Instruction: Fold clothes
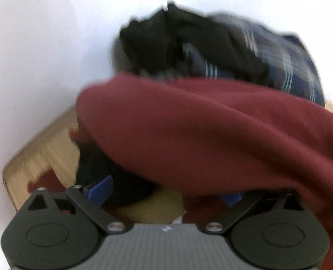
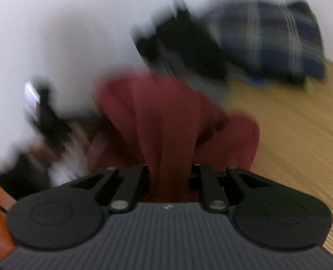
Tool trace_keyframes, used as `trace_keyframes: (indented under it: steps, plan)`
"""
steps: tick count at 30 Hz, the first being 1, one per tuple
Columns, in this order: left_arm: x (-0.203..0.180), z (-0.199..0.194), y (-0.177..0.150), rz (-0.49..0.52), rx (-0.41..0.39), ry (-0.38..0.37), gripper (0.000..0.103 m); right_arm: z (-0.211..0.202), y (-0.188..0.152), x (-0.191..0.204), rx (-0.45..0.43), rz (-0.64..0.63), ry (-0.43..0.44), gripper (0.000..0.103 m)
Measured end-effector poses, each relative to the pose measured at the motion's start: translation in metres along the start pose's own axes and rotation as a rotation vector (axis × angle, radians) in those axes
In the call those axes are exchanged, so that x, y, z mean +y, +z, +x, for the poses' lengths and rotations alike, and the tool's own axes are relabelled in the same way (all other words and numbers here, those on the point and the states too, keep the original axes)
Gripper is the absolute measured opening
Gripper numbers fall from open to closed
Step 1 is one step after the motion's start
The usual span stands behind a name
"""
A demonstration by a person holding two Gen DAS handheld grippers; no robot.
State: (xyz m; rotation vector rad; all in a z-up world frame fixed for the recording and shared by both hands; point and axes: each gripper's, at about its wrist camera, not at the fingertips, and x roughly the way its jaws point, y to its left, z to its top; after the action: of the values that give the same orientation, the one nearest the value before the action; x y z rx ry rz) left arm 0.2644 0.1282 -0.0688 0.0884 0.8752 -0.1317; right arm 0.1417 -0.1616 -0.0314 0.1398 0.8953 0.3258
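Right gripper (image 2: pixel 169 177) is pinching a bunched fold of the maroon garment (image 2: pixel 157 121). Left gripper (image 1: pixel 164 193) is spread under draped cloth. Garment is sagging over the desk (image 1: pixel 42 153), near its left edge. Soft, light, floppy; hems or corners look like the best places to grip.

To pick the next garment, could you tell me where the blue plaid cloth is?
The blue plaid cloth lies at the upper right of both views, on the wooden table, beside a black garment.
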Motion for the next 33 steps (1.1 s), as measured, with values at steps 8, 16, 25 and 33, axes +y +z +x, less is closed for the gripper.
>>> trace_keyframes:
  steps: [8, 16, 25, 33]
  plan:
    - [0.022, -0.031, 0.002, -0.162, -0.039, -0.105, 0.099, -0.012, 0.066, 0.047, -0.220, -0.141, -0.019, 0.082]
    - [0.027, -0.041, 0.026, -0.174, -0.067, -0.121, 0.099, 0.014, 0.080, 0.062, -0.153, -0.322, -0.057, 0.082]
    - [0.014, -0.058, 0.050, -0.156, -0.093, -0.202, 0.103, 0.087, 0.068, 0.048, -0.027, -0.207, -0.067, 0.082]
    - [0.012, 0.056, 0.038, -0.374, 0.201, -0.078, 0.103, 0.123, 0.053, 0.045, 0.028, -0.195, -0.085, 0.083]
